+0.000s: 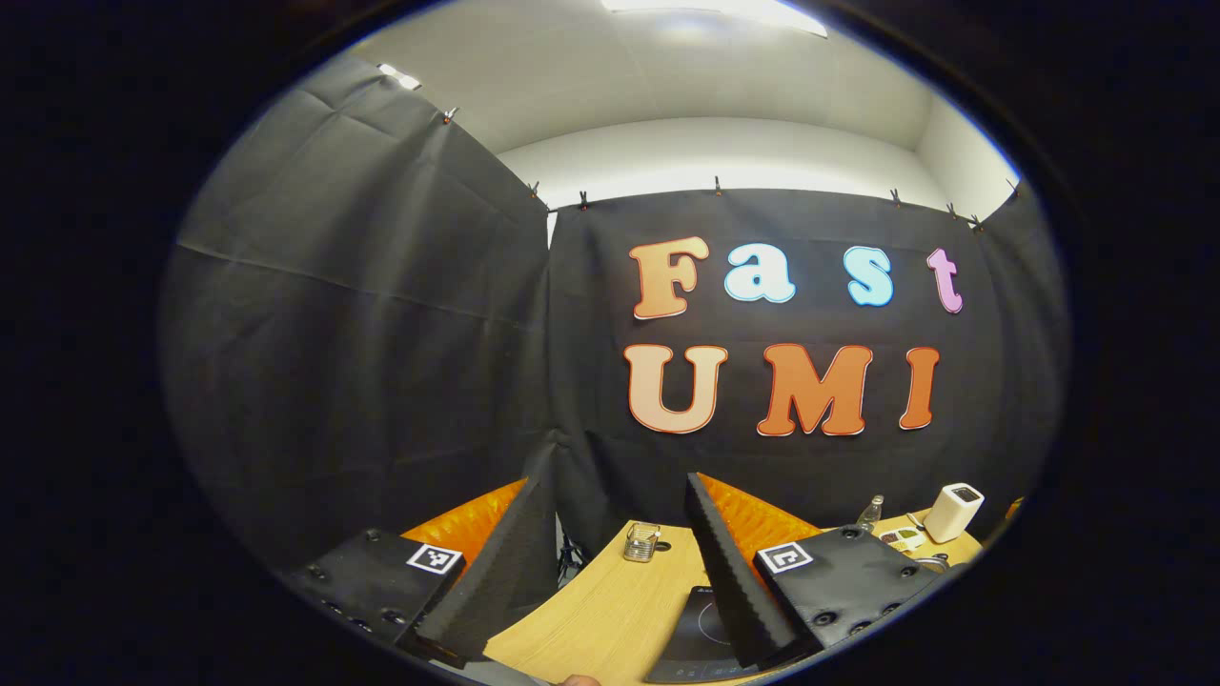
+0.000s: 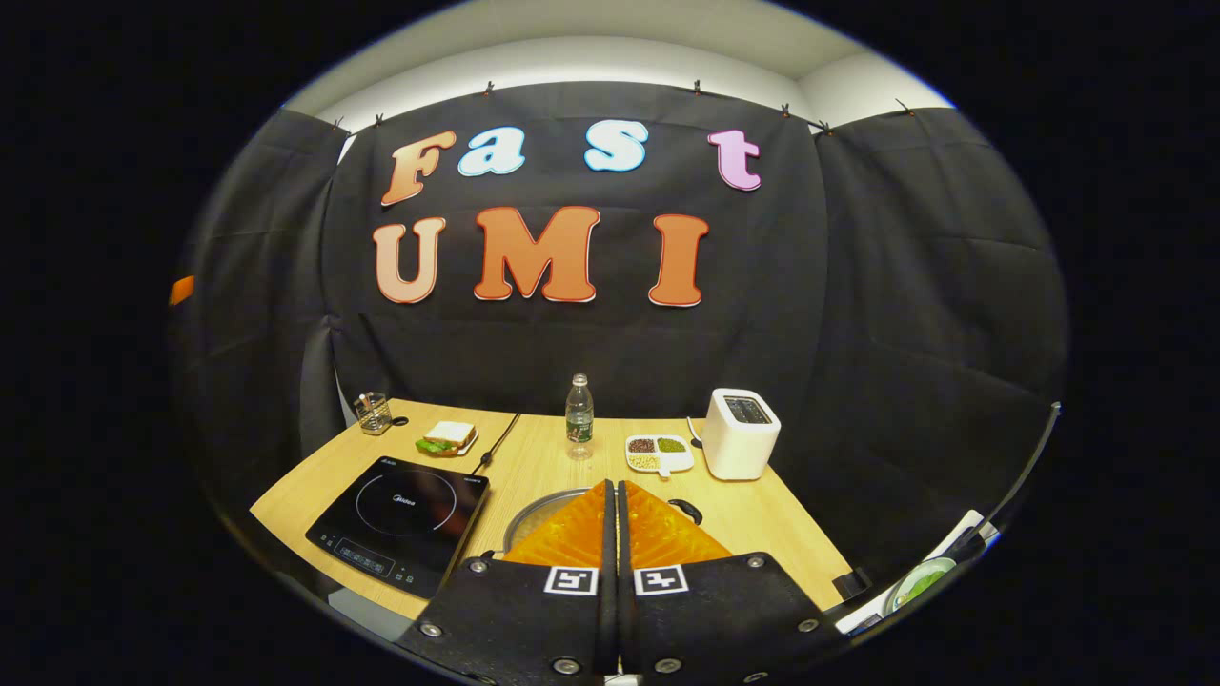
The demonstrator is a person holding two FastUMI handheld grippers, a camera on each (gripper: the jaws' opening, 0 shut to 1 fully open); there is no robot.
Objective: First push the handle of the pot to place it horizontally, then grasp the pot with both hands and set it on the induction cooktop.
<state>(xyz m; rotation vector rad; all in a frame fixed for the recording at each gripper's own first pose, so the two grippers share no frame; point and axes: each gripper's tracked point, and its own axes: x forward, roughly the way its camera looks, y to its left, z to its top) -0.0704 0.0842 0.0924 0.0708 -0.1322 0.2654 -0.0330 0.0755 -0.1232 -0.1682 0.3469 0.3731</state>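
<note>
A metal pot (image 2: 534,513) stands on the wooden table (image 2: 762,519), just right of the black induction cooktop (image 2: 400,514). Its rim shows on the left and a dark handle (image 2: 688,512) on the right. My right gripper (image 2: 611,486) is shut, fingers pressed together with nothing between them. It hovers over the pot's near side and hides most of it. My left gripper (image 1: 612,479) is open and held high, pointing at the back wall. Between its fingers I see the table and part of the cooktop (image 1: 701,619).
At the back of the table stand a glass jar (image 2: 374,413), a sandwich on a plate (image 2: 446,438), a water bottle (image 2: 579,414), a divided dish of beans (image 2: 658,453) and a white toaster (image 2: 742,432). A cable (image 2: 500,438) runs from the cooktop.
</note>
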